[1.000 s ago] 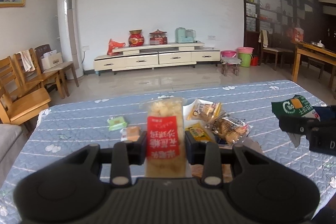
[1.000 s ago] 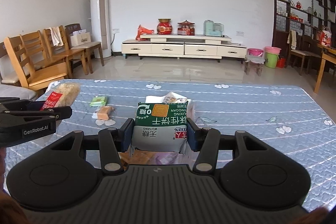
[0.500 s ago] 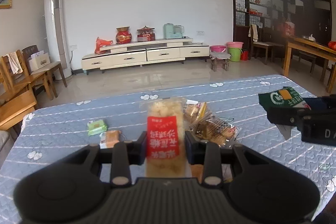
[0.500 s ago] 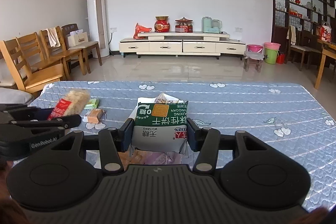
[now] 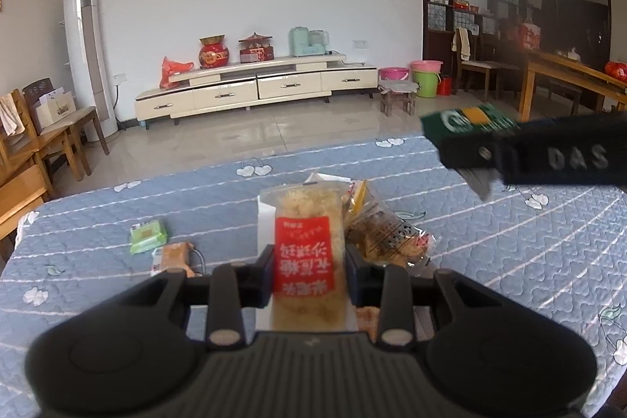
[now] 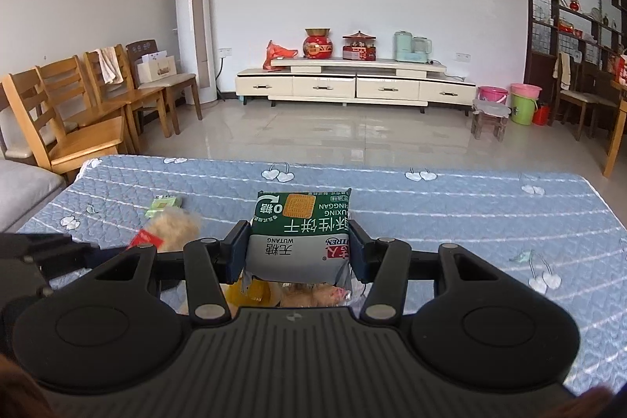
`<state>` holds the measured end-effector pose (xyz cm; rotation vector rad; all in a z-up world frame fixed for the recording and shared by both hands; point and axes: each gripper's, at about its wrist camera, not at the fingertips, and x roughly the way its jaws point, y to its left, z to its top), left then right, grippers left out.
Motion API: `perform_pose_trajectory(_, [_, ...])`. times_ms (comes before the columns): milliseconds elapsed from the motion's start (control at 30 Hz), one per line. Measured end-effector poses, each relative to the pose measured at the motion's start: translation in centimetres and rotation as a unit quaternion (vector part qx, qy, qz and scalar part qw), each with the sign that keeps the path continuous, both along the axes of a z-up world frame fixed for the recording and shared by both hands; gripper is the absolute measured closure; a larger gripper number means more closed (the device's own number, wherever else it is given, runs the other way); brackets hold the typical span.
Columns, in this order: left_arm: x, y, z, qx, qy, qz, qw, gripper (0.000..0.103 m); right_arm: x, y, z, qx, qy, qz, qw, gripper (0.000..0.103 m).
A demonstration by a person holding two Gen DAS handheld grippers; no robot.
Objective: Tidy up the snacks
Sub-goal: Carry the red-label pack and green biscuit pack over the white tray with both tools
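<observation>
Two claws, each pinching one snack above the blue surface.

The left claw (image 5: 307, 267) squeezes a clear pack with a red label (image 5: 303, 261), and the right claw (image 6: 299, 249) squeezes a green biscuit pack (image 6: 301, 230). Both packs hang over the snack pile (image 5: 386, 234). Left of the pile, a small green packet (image 5: 148, 241) and an orange one (image 5: 174, 256) lie on the blue surface (image 6: 450, 214). Much sorting seems left; no box is visible, maybe hidden.

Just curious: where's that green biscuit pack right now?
The green biscuit pack is clamped in the right gripper, held above the blue quilted table.
</observation>
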<state>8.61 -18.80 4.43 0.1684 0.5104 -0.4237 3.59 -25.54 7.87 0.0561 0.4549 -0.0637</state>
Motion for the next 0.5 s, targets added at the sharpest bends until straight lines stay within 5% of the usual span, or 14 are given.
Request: perform_pose_trajectory(500, [2.2, -2.1, -1.4, 0.005, 0.021, -0.013, 0.9997, 0.069, 5.8, -0.6, -1.8, -0.004, 0.033, 0.025, 0.999, 0.040])
